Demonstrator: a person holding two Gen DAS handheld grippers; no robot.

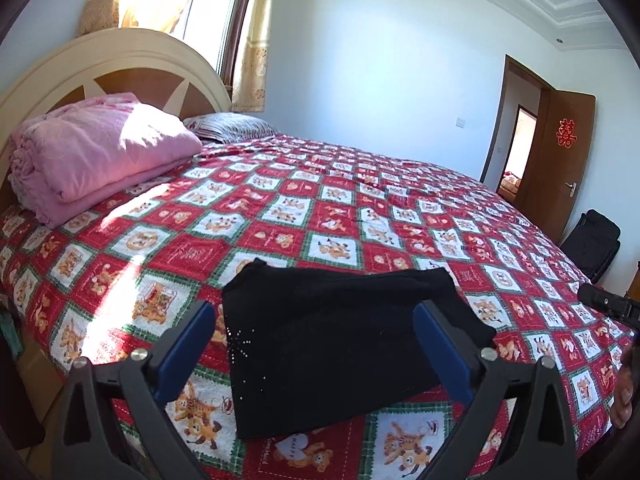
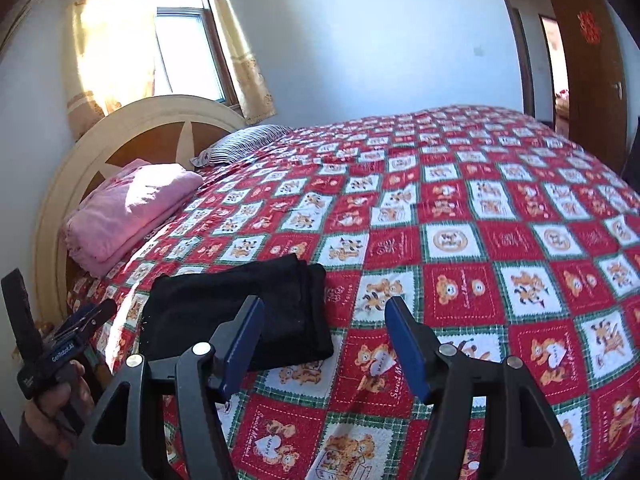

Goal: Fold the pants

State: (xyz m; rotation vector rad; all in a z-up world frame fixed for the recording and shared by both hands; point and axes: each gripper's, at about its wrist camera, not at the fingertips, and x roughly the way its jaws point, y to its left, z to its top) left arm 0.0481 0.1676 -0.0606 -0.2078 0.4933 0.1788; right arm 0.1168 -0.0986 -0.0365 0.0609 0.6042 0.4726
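Black pants point(image 1: 332, 340) lie folded into a compact stack on the red patterned bedspread point(image 1: 320, 208), near the bed's front edge. My left gripper point(image 1: 316, 312) hovers above them, its blue pads spread wide, nothing gripped. In the right wrist view the same folded pants point(image 2: 240, 308) lie to the left of my right gripper point(image 2: 324, 308), which stands open over the bedspread point(image 2: 480, 220) with nothing between its fingers. The left gripper point(image 2: 100, 312), held by a hand, shows at the left edge there.
A folded pink blanket point(image 1: 92, 156) and a striped pillow point(image 1: 236, 126) lie by the headboard point(image 1: 100, 64). A wooden door point(image 1: 560, 152) stands open at the far right, with a black bag point(image 1: 592, 244) on the floor beside the bed.
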